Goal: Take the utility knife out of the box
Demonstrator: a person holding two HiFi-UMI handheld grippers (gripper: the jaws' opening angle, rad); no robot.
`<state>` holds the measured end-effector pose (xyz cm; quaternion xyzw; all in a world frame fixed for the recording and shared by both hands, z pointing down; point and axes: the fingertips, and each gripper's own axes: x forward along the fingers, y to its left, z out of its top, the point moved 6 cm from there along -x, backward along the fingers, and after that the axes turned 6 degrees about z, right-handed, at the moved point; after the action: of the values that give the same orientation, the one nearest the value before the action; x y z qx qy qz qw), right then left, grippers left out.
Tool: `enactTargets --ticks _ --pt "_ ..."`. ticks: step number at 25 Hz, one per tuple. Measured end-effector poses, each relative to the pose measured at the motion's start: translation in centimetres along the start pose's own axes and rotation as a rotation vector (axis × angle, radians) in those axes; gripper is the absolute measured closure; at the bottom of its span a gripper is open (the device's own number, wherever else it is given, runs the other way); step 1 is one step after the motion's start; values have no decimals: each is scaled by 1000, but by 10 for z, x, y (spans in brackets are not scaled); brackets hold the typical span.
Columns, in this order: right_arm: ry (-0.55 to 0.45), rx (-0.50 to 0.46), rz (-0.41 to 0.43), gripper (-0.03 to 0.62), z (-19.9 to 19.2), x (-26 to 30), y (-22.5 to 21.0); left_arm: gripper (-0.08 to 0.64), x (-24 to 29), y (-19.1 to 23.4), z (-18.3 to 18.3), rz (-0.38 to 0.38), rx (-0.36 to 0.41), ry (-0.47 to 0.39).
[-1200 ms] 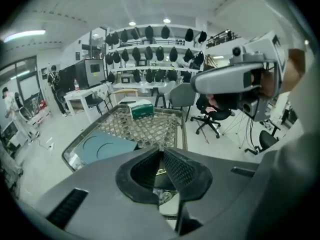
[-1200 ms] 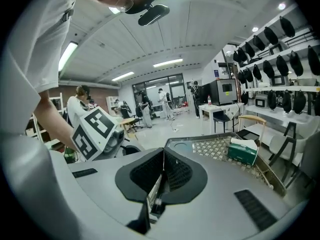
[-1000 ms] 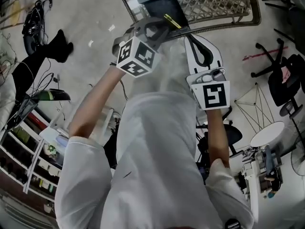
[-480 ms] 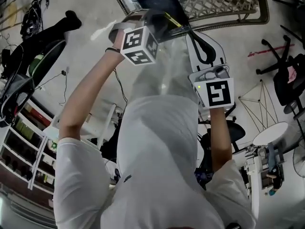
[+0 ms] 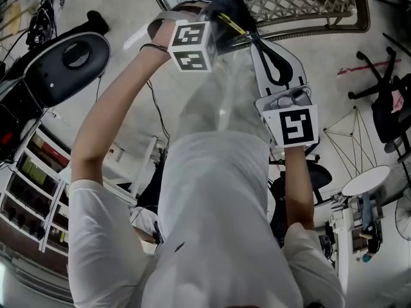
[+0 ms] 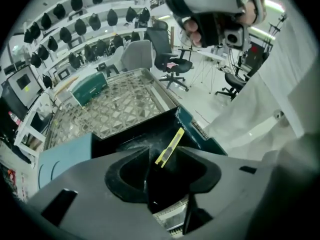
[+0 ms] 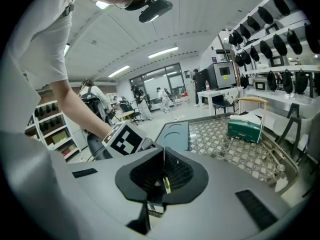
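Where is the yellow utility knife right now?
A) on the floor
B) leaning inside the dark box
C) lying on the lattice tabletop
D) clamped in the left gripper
B: the utility knife leans in the box, ahead of the left gripper, whose opening jaws hold nothing.

The lattice worktop (image 6: 115, 109) carries a dark open box (image 6: 125, 136), seen between the left gripper's (image 6: 162, 171) opening jaws, and a teal case (image 6: 89, 86) well beyond them.
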<state>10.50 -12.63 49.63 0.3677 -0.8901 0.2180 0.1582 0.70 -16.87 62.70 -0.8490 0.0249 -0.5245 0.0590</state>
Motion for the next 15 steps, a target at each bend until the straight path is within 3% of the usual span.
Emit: enactTargets --ticks 8,15 --pt "9 10 -7 592 -9 -6 -3 397 27 -7 -8 -54 119 72" --pt "14 17 -14 592 -12 -10 -3 423 31 -6 -9 -112 130 99"
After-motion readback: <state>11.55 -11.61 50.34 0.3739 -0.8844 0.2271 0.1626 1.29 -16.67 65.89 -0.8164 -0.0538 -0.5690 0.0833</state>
